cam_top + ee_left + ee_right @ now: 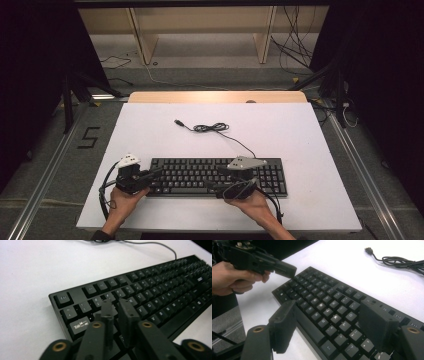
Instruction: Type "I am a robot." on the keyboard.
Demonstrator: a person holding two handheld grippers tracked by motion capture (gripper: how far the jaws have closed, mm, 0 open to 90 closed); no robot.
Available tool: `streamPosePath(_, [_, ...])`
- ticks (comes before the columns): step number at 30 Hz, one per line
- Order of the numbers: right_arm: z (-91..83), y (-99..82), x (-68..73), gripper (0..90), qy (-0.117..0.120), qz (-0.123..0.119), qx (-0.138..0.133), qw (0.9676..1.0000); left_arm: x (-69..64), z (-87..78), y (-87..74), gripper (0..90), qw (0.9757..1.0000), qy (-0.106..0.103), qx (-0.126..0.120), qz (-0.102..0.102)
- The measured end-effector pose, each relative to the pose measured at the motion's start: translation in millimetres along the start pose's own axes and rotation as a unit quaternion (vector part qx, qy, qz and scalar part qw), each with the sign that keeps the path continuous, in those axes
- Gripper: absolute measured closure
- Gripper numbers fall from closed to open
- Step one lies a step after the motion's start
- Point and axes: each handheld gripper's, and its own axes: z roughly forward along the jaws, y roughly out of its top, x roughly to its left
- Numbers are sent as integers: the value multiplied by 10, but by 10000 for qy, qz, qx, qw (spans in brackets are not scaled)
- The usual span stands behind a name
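- high view: the white table (150, 125) is biggest, and the black keyboard (200, 172) lies low in the middle of the frame.
- keyboard looks stiff, flat and not heavy; best held by its two short ends.
- its thin cord (212, 128) is soft and floppy.
- left gripper (117, 307) has fingers nearly together, holding nothing, over the left keys.
- right gripper (332, 322) has fingers wide, over the keys.

floor (65, 165): taped "5" (89, 137) | keyboard (140, 302): "Esc" (63, 298), "Tab" (77, 326), "1", "2", "F" keys, rest too blurry
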Motion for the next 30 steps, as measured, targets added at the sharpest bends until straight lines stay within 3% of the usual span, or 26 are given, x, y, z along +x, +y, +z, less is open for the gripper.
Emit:
streamPosePath(5, [-3, 3, 0, 310, 7, 5, -20, 10000, -12, 44, -9, 886, 9999, 16, 143, 78])
streamPosePath(20, [1, 4, 8, 306, 20, -5, -16, 10000, -20, 153, -40, 889, 9984, 88, 533, 180])
streamPosePath(30, [4, 5, 15, 306, 14, -16, -19, 10000, -27, 155, -38, 890, 9983, 85, 550, 178])
